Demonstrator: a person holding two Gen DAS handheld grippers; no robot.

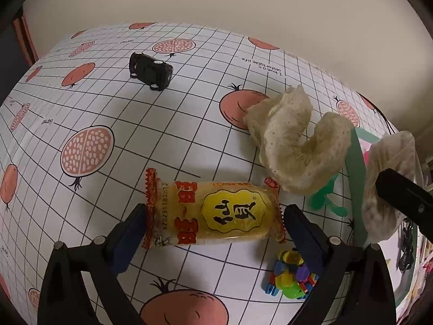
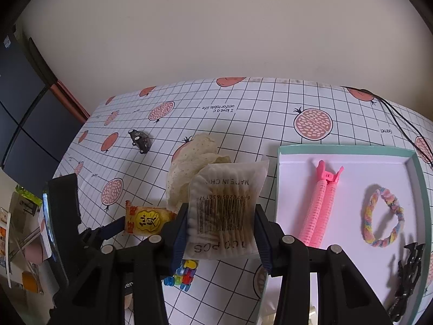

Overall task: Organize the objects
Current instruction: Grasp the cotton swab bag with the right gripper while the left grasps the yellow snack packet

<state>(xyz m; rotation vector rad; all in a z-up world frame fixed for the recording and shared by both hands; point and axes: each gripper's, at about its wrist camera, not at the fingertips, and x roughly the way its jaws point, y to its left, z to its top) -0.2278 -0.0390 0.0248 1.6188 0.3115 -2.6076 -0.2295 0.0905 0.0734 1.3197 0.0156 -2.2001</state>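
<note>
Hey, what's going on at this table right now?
A person is sorting small items with two handheld tongs. The left tongs grip a yellow snack packet by its ends; the right tongs hold a bag of cotton swabs beside the tray. A toy car sits farther back.

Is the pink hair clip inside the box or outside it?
Inside. The pink hair clip lies on the white floor of the green-rimmed box, beside the braided hair tie.
</note>
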